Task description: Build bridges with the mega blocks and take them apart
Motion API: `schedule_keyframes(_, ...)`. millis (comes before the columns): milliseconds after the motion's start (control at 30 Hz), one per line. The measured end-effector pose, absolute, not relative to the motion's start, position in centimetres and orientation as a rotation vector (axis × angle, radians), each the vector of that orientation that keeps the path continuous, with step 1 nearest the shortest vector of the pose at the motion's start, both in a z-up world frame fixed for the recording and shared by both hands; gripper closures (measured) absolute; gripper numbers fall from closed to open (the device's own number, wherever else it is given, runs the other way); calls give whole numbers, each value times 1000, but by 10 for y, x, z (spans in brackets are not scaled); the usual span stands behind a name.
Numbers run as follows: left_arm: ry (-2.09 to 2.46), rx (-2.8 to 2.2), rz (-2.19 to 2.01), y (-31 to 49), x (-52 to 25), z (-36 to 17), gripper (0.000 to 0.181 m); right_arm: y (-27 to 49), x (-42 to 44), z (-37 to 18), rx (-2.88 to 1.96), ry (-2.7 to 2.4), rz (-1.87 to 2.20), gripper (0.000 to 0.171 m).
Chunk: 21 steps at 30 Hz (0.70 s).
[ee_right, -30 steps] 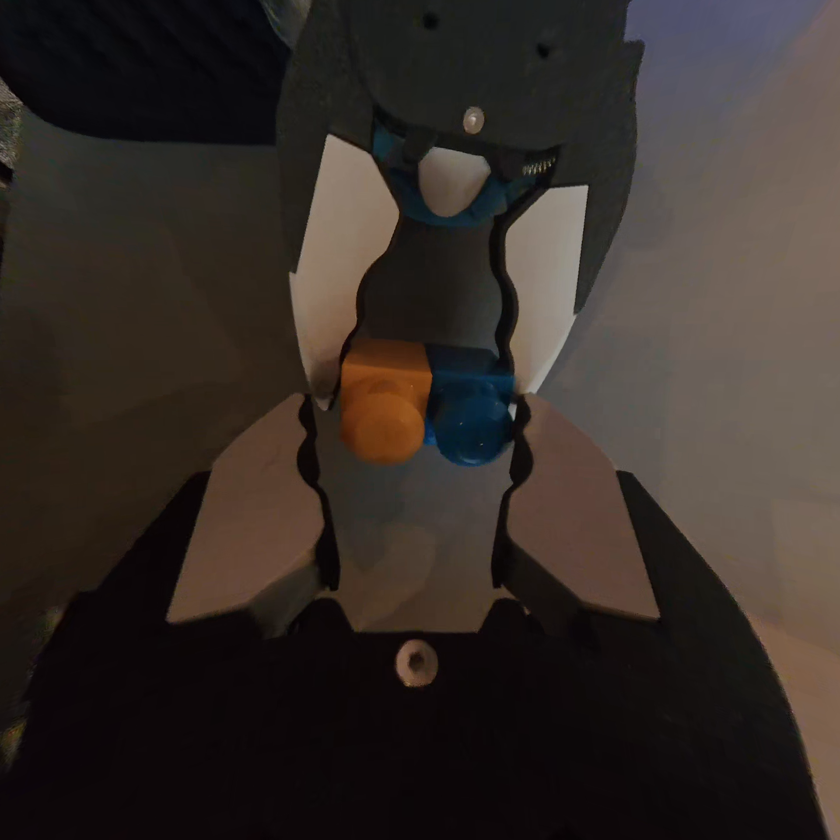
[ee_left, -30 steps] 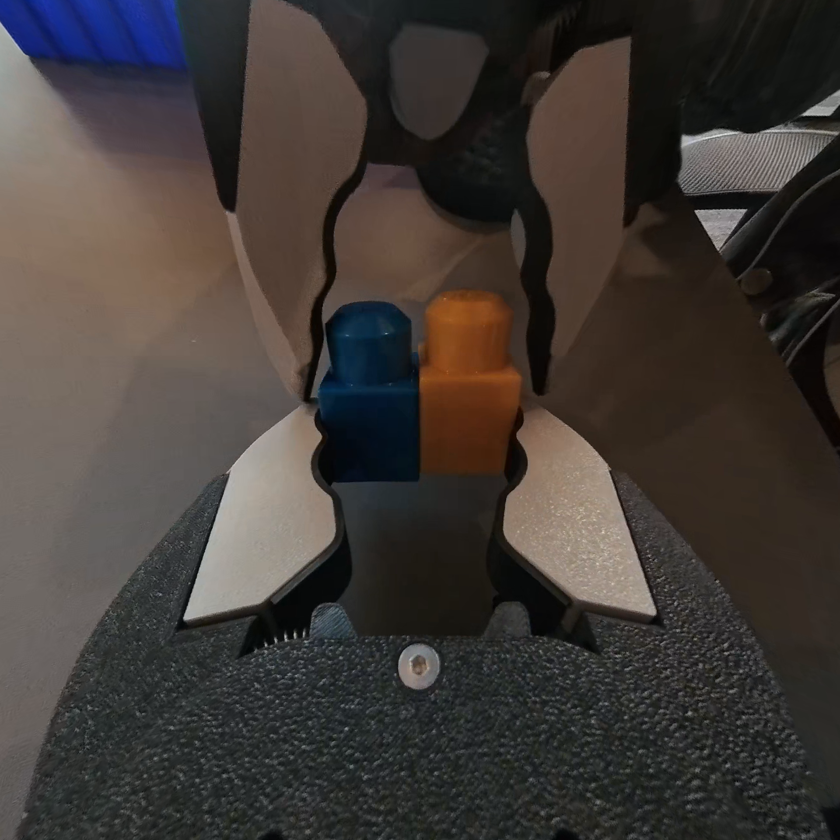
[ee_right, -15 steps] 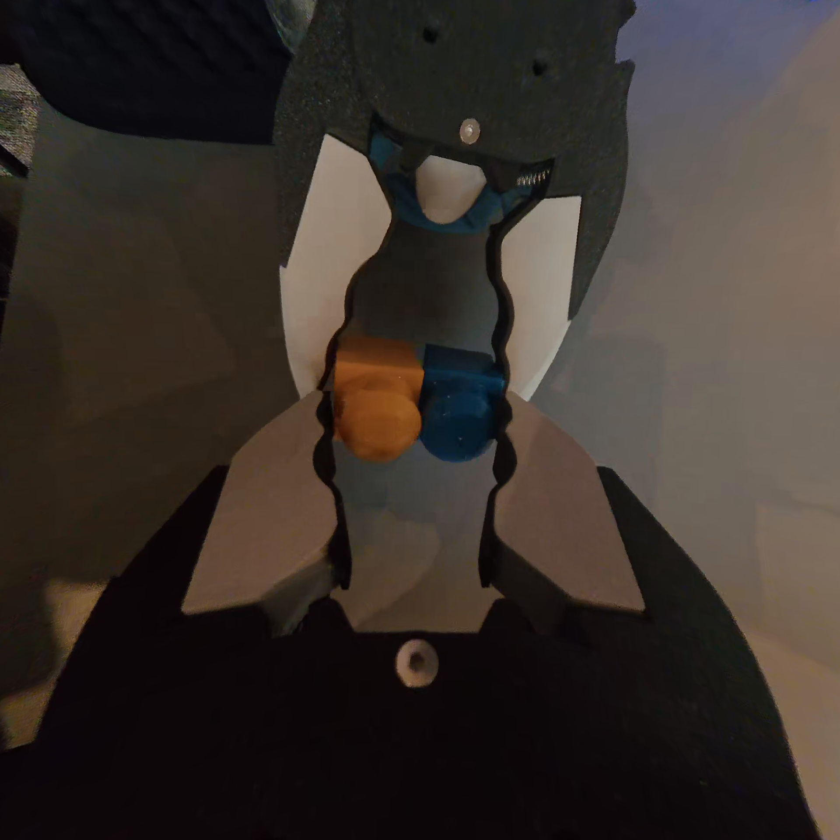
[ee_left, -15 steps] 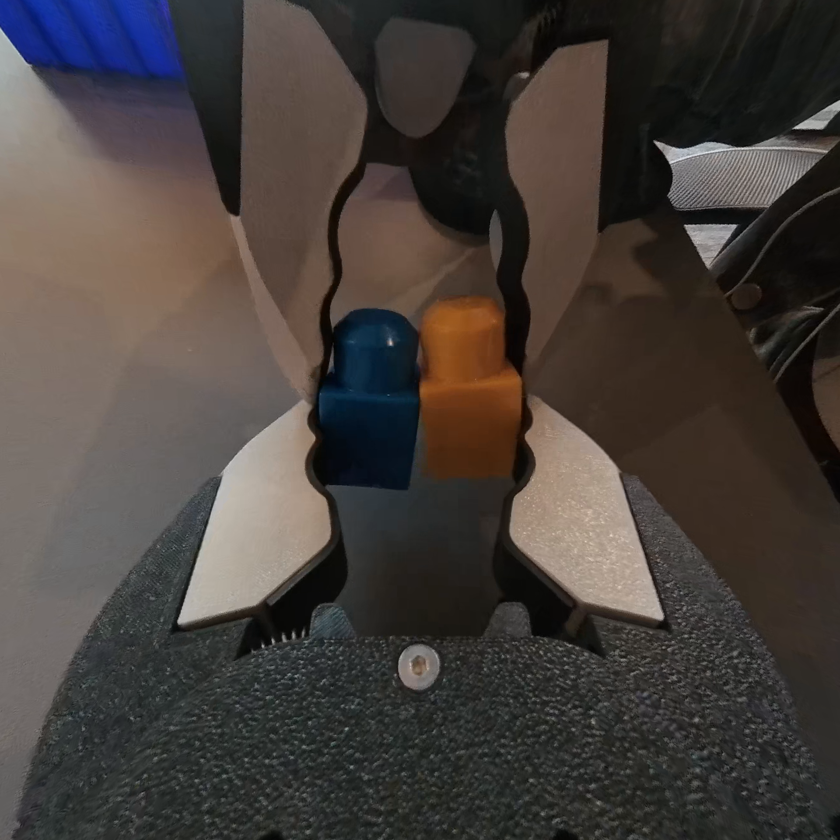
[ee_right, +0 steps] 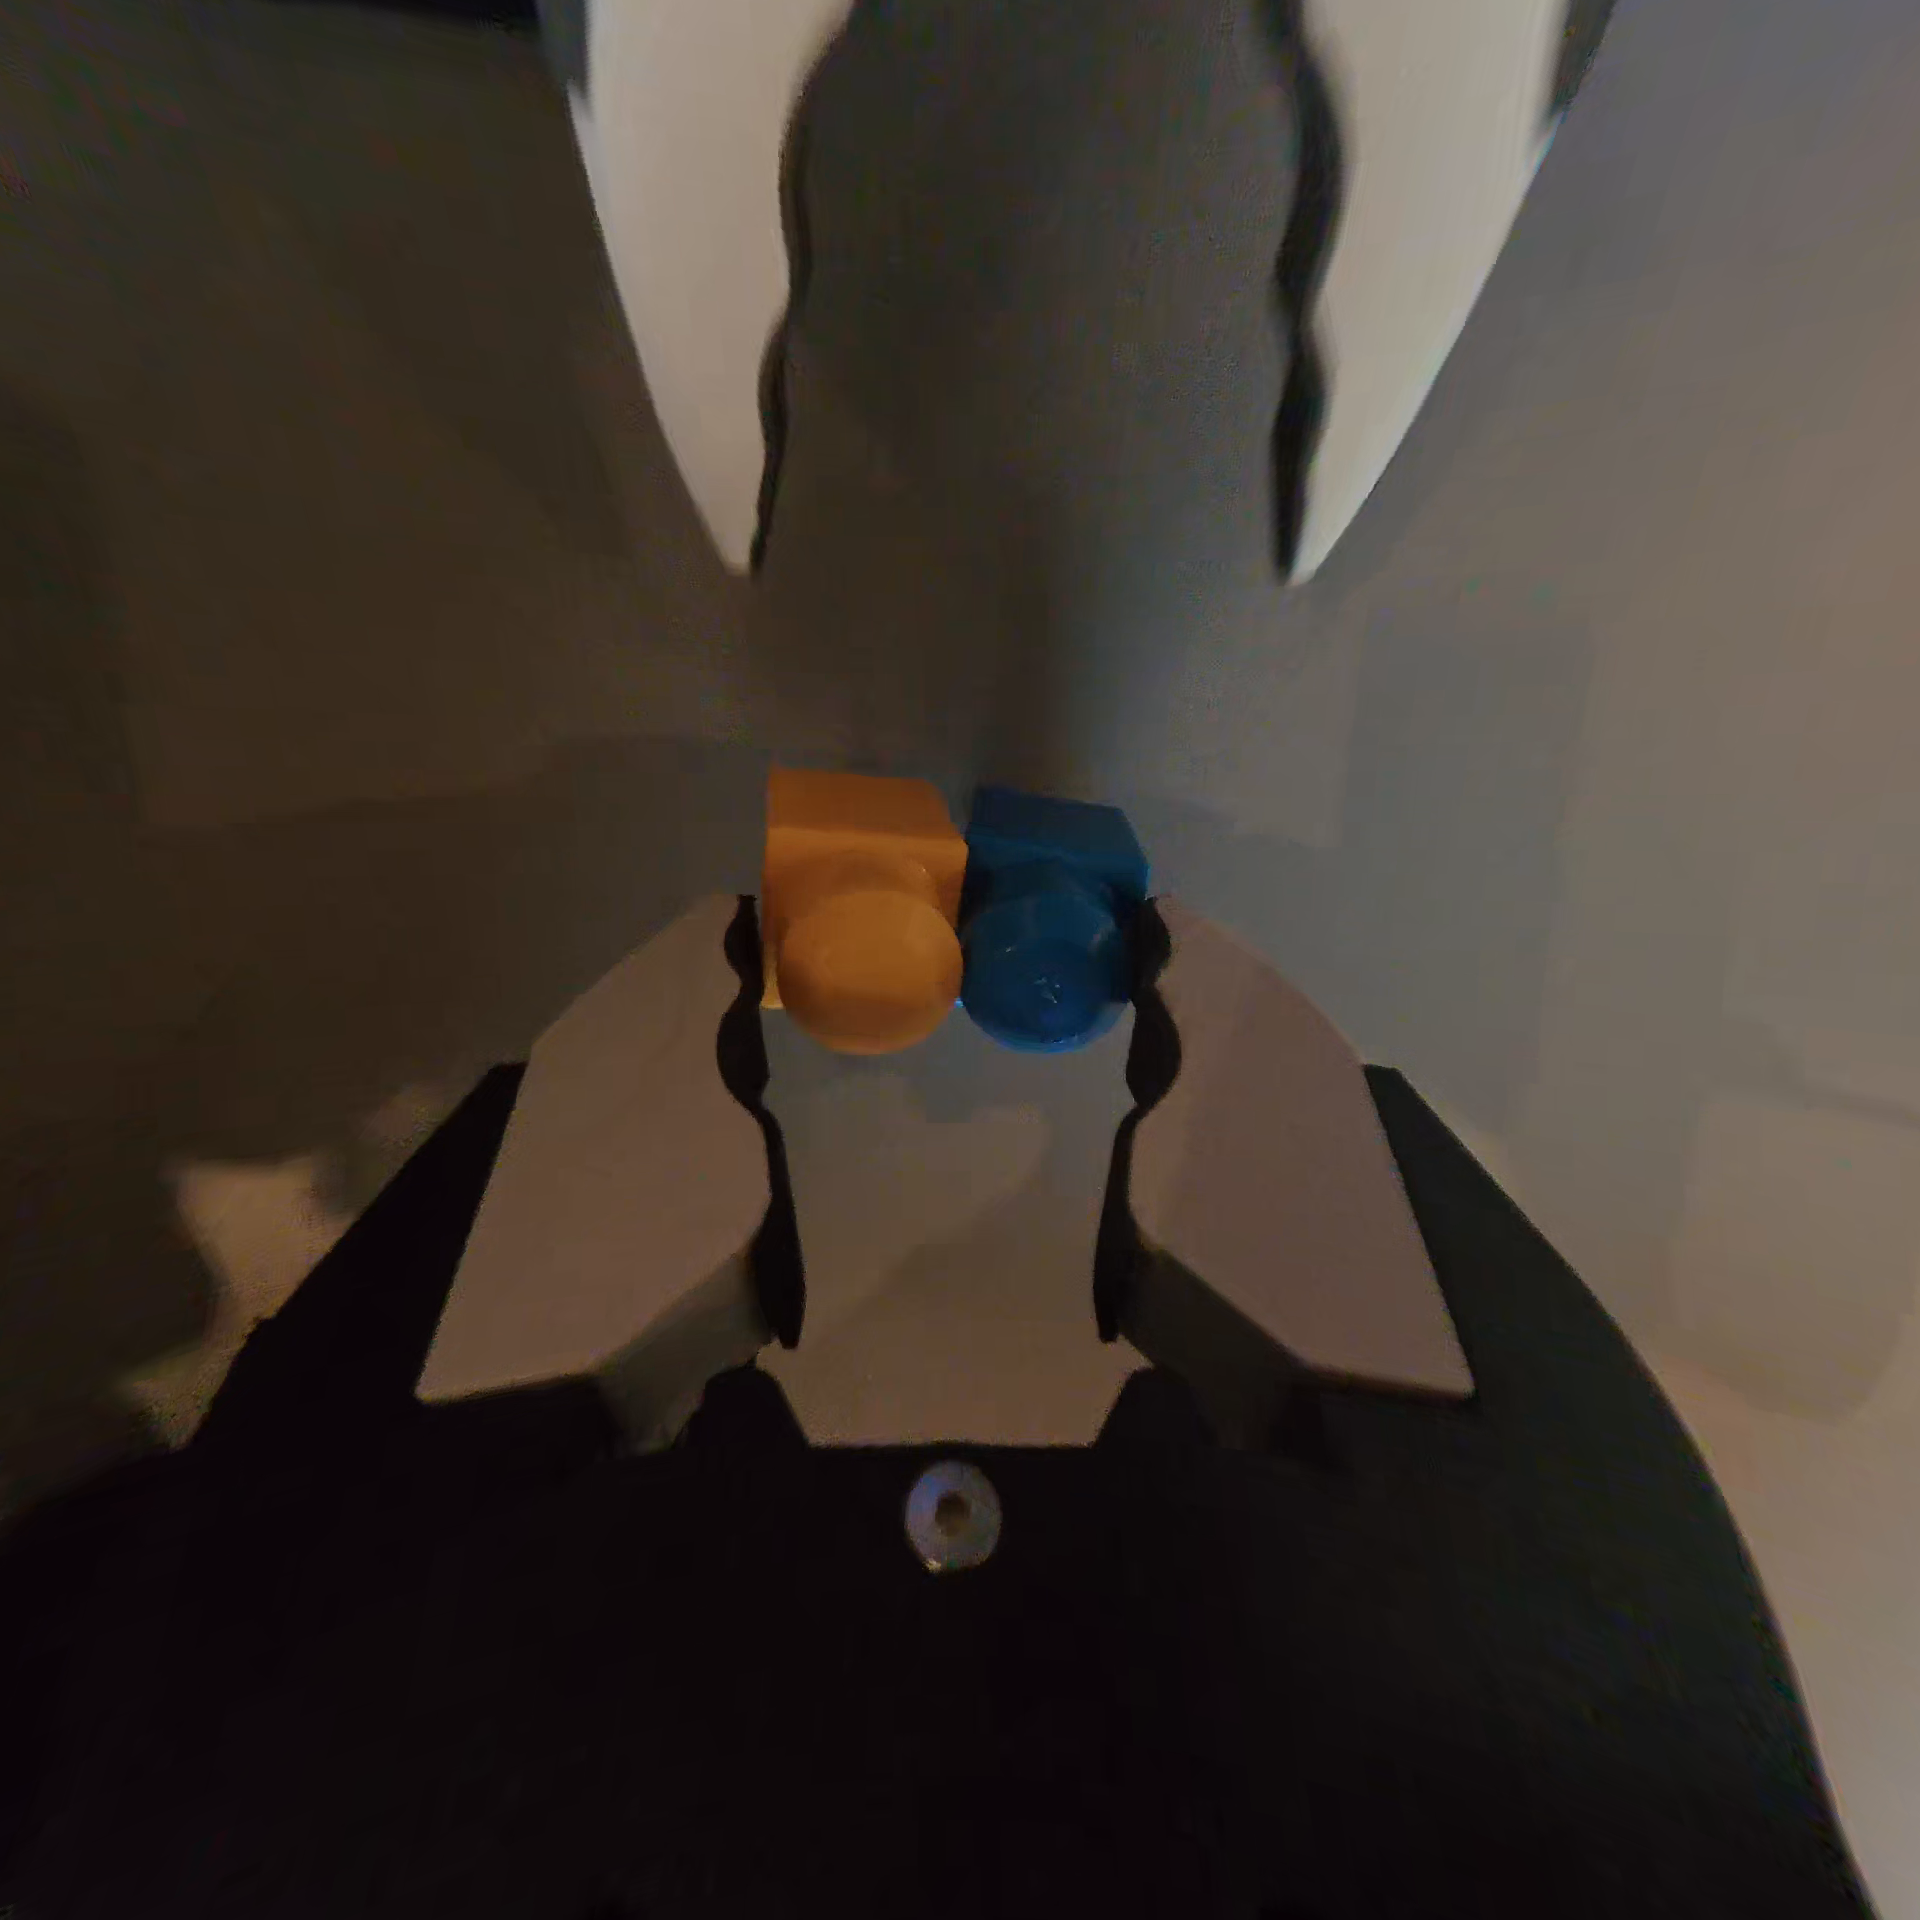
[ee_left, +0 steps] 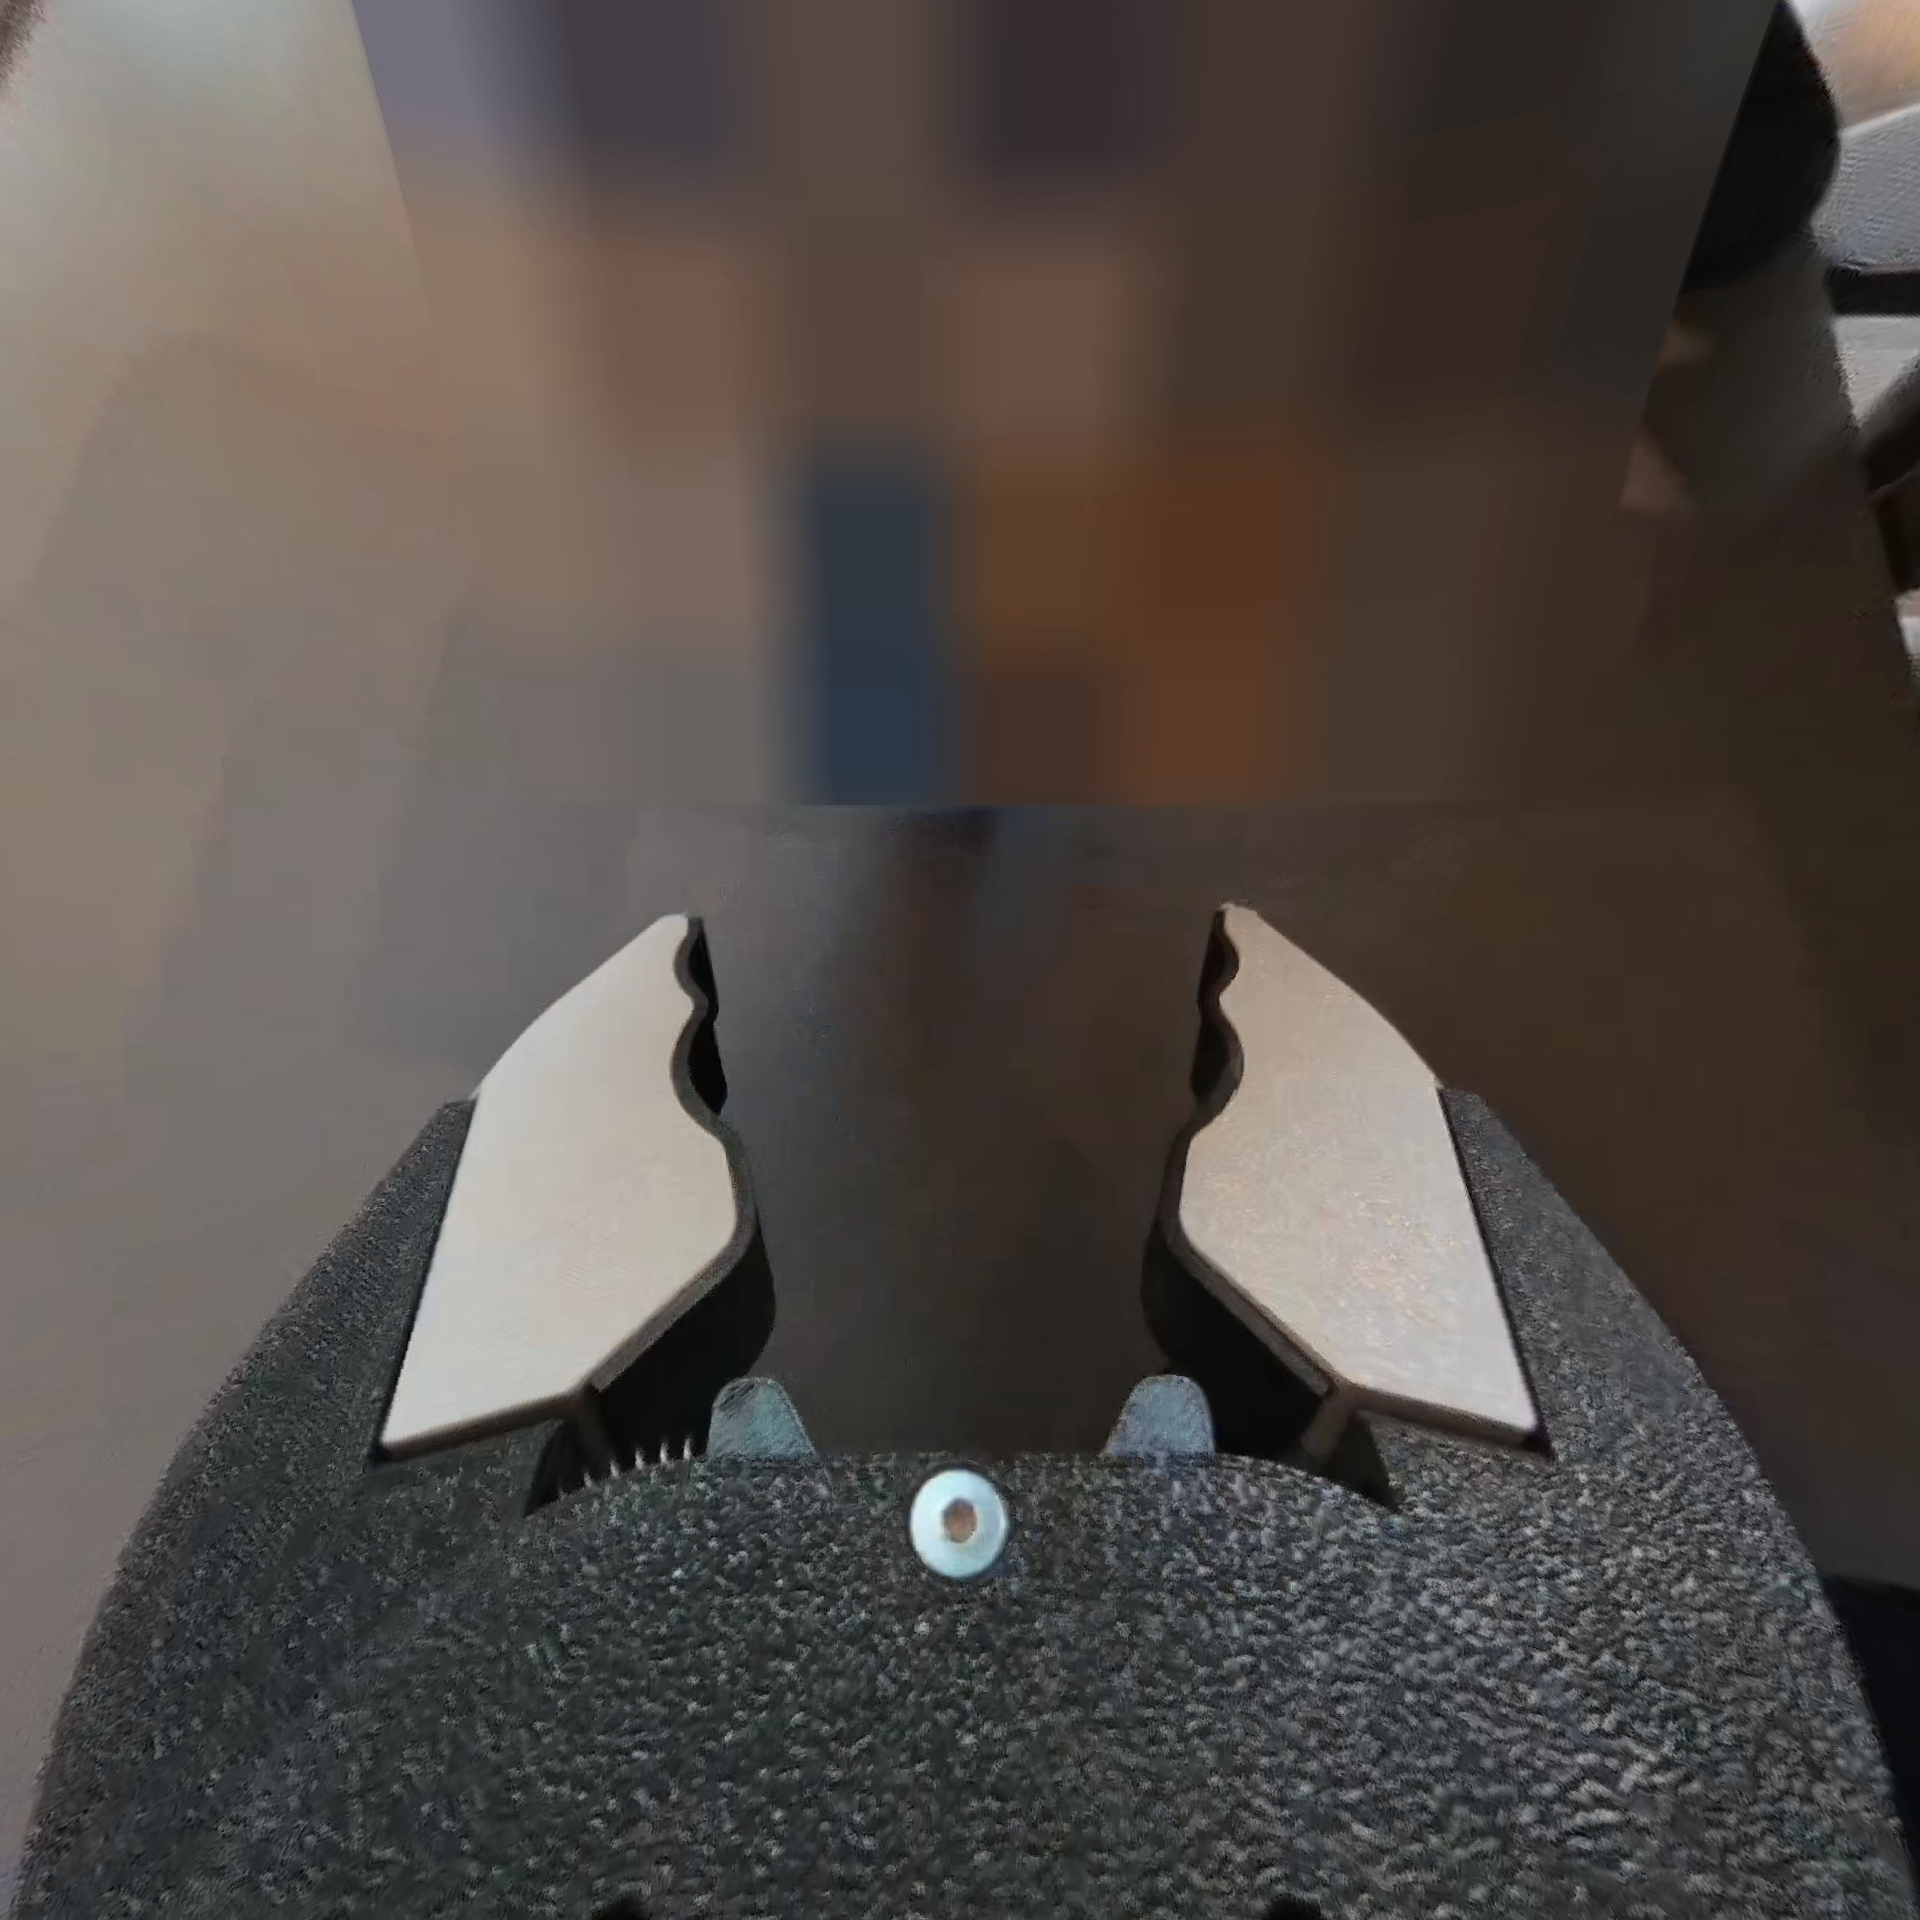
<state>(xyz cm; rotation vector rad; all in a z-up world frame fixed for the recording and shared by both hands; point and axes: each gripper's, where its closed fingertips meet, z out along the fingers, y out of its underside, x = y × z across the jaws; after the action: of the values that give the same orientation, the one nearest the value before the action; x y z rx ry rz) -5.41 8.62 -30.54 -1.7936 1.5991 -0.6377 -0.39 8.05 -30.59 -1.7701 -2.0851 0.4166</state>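
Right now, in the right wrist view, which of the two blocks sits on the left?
The orange block. It sits left of the blue block, touching it, both studs pointing toward the camera.

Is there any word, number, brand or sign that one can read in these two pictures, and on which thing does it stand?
None: no writing can be read in either view.
Orange block: plain, no mark.
Blue block: plain, no legible mark.
Right gripper and left gripper: bare fingers and a screw only.
The blurred patch in the left wrist view shows nothing legible.
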Motion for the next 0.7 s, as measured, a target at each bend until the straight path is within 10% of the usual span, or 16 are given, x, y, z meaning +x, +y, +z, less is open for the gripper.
schedule_keyframes(700,859,-2036,-130,18,-222,-232,109,98,-37,-319,-1820,-2310,26,102)
